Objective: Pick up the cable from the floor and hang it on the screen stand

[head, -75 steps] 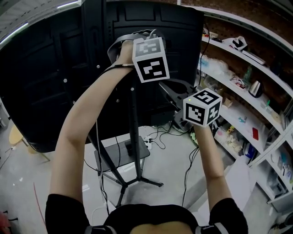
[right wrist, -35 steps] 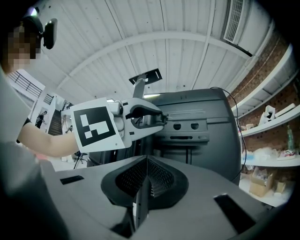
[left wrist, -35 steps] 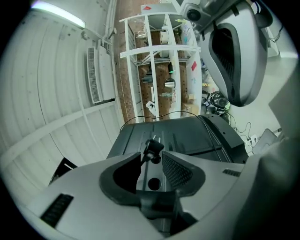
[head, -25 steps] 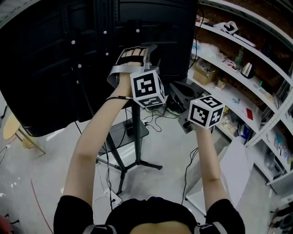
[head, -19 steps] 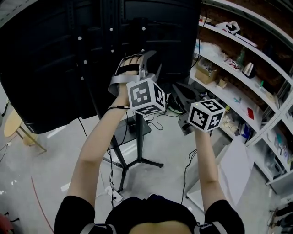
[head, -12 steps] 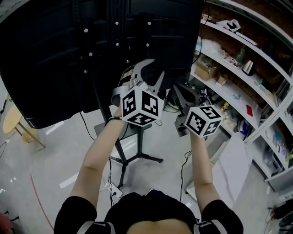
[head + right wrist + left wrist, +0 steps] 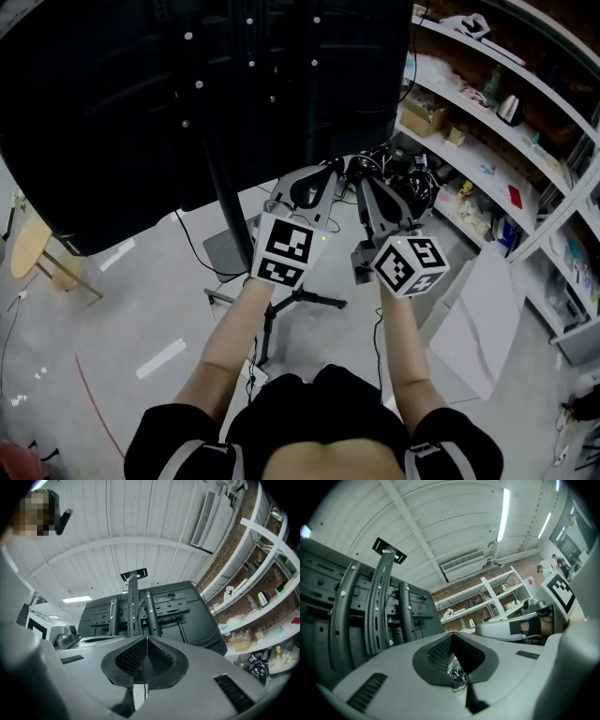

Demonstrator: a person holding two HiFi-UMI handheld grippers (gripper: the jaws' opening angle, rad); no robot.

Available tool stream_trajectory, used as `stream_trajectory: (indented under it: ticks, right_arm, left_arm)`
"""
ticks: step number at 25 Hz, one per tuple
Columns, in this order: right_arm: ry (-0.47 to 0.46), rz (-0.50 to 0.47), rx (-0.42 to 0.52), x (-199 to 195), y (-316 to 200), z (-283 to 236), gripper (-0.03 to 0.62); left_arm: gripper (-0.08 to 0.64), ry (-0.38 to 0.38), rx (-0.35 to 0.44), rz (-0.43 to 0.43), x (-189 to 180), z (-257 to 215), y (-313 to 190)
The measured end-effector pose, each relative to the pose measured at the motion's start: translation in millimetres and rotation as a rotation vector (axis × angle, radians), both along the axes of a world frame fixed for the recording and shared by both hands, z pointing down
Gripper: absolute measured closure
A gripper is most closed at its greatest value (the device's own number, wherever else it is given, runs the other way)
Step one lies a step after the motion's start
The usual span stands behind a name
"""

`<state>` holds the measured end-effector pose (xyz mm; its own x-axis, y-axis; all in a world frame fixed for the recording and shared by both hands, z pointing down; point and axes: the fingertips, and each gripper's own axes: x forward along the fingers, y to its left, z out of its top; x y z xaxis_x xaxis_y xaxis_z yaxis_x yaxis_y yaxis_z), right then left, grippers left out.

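Hovering close together near the screen stand, the left gripper has just clenched its fingers on nothing, and the right gripper is likewise clenched empty.

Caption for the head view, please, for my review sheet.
The left gripper and right gripper, both shut and empty, side by side before the black screen on its stand.

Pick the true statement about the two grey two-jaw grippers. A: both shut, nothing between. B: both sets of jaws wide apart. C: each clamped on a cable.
A: the left gripper has just closed its jaws, the right gripper shows its own pressed together, and neither holds anything.
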<state>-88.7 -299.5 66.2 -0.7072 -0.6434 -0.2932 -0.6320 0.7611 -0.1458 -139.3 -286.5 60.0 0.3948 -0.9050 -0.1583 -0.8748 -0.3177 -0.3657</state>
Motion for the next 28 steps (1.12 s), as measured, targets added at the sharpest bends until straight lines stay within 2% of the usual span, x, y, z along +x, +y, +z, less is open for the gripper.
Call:
stream_trajectory:
  ticks: [6, 10, 17, 21, 28]
  right_arm:
    - [-0.025, 0.044, -0.064, -4.5, 33.9, 42.2, 0.568]
    - [0.014, 0.092, -0.097, -1.0, 51.4, 73.9, 0.568]
    - [0.07, 0.117, -0.095, 5.6, 76.3, 94.4, 0.569]
    - [0.106, 0.108, -0.1, -0.4, 81.3, 104.2, 0.569]
    - [0.104, 0.084, -0.14, -3.8, 76.8, 110.8, 0.569]
  left_arm:
    - [0.552, 0.125, -0.084, 0.06, 2.0, 50.0, 35.6]
    - [0.552, 0.216, -0.146, 0.054, -4.9, 85.9, 59.6]
    - [0.552, 0.255, -0.19, -0.002, -22.4, 119.7, 86.7]
    - [0.552, 0.235, -0.186, -0.003, -17.1, 126.9, 94.0]
    - [0.552, 0.214, -0.212, -0.011, -19.6, 135.7, 93.5]
